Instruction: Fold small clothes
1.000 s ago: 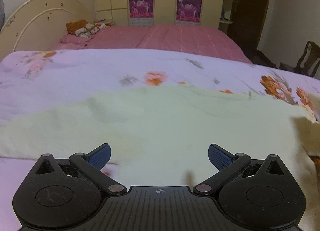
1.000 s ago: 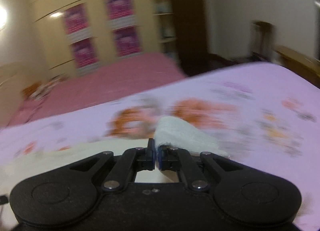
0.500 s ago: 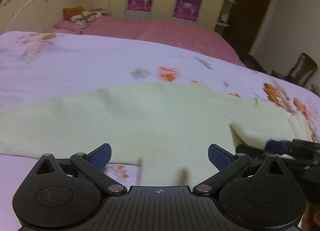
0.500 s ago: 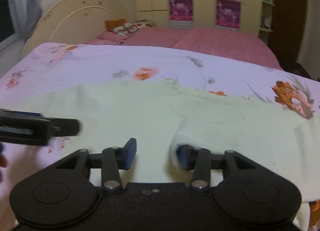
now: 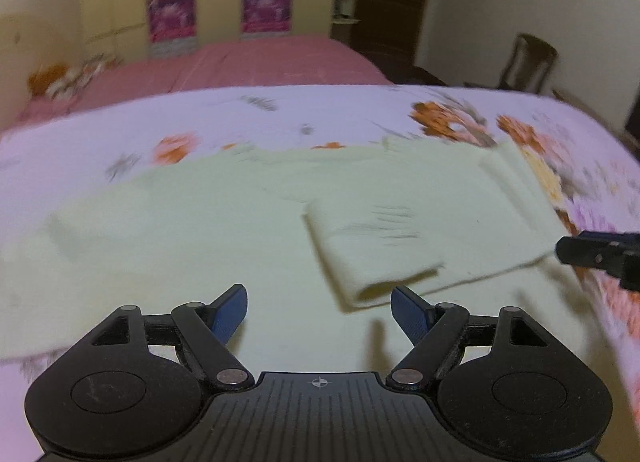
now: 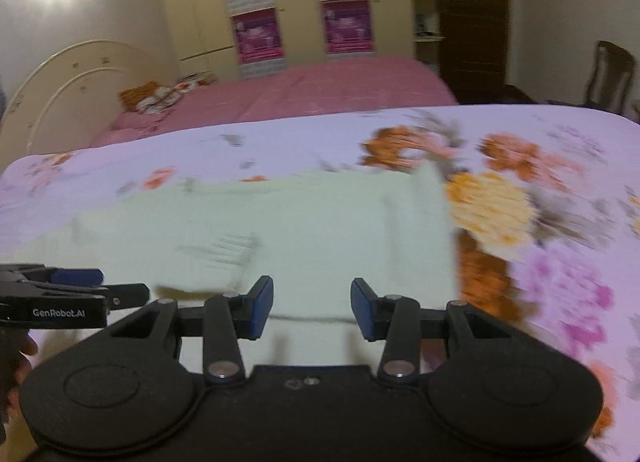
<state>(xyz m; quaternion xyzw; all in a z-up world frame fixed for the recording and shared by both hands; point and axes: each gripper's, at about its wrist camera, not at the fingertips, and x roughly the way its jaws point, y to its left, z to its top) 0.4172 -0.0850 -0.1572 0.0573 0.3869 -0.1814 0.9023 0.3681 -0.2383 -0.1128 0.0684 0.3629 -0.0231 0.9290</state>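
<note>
Both tongs, left (image 5: 318,312) and right (image 6: 312,308), gape empty above the cream garment (image 5: 208,221).

A floral lilac bedspread (image 5: 360,109) carries a pale cream garment (image 5: 200,213), one sleeve folded inward.

- My right hand-held gripper (image 6: 312,308), clamped on the pale garment's sleeve (image 5: 376,258) a second ago, has let go; its jaws stand apart, empty.
- That sleeve now lies folded across the garment (image 5: 192,213).
- My left hand-held gripper (image 5: 319,312) has just narrowed its jaws, nothing between them.
</note>
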